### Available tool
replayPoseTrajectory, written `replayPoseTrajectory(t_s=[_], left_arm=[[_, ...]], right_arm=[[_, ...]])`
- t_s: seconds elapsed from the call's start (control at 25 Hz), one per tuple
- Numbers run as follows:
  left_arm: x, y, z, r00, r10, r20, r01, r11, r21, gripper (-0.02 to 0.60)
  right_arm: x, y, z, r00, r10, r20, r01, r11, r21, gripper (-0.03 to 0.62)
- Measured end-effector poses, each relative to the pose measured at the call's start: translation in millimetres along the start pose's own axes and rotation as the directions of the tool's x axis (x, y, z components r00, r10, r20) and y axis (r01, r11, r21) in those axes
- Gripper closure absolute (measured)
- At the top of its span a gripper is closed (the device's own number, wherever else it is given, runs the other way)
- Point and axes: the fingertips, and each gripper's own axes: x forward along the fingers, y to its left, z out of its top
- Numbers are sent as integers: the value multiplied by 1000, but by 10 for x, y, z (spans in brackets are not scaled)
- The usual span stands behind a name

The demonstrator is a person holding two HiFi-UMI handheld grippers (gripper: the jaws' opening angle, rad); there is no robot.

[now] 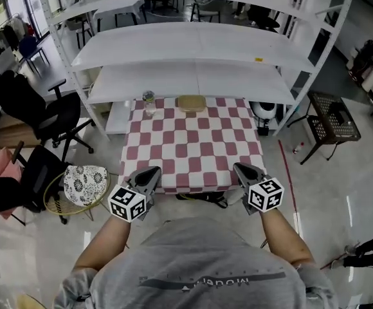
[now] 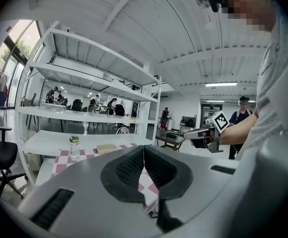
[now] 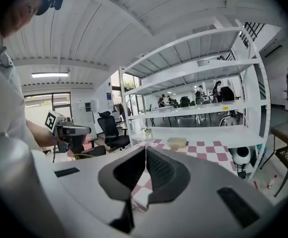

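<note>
Held just before near edge of red-and-white checked tablecloth (image 1: 193,148): left grey plastic gripper (image 1: 152,171), right grey plastic gripper (image 1: 240,168), jaws pressed together, empty.

Clear jar (image 1: 149,102) upright at far edge of checked table (image 1: 193,153); flat tan box (image 1: 191,103) near it

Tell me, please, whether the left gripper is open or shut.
Shut: in its own view the left gripper shows both jaws pressed together along one line, with nothing between them.

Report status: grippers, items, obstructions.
Left gripper shut, empty. Right gripper shut, empty. Jar and tan dish at far edge of checkered table, untouched. No obstruction seen.
</note>
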Motion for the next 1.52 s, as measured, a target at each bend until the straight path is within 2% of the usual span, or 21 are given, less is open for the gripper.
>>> replayPoseTrajectory(t_s=[0.24, 0.36, 0.52, 0.68, 0.88, 1.04, 1.16, 1.24, 1.36, 1.52], left_arm=[[218, 828, 261, 998, -62, 2, 62, 998, 24, 568], [322, 1119, 279, 996, -91, 1, 91, 996, 22, 568], [496, 1407, 237, 992, -127, -10, 127, 992, 20, 568], [754, 1662, 278, 987, -156, -38, 156, 988, -9, 568], [1127, 1826, 306, 983, -170, -65, 168, 985, -33, 568], [1450, 1808, 263, 983, -158, -90, 154, 987, -54, 568], [1770, 1754, 263, 986, -134, -99, 130, 991, -44, 568], [1988, 1739, 278, 991, -98, -96, 94, 994, -48, 568], [2259, 1721, 266, 995, -25, -95, 15, 994, -104, 569], [2597, 1674, 213, 991, 35, -132, -53, 989, -138, 568]], right_arm=[[685, -8, 324, 998, -62, 20, 61, 998, 14, 568], [932, -26, 384, 996, -86, 26, 85, 996, 21, 568], [1183, -112, 398, 992, -119, 33, 118, 992, 36, 568], [1404, -295, 433, 988, -152, -5, 152, 986, 70, 568], [1613, -556, 473, 988, -152, -38, 155, 985, 80, 568], [1680, -842, 454, 990, -131, -50, 136, 986, 95, 568], [1773, -1151, 454, 995, -85, -48, 89, 992, 86, 568], [1875, -1375, 443, 998, -42, -54, 46, 996, 73, 568], [2026, -1682, 403, 996, 37, -81, -29, 996, 88, 568], [2190, -2023, 413, 988, 120, -96, -112, 990, 85, 568]])
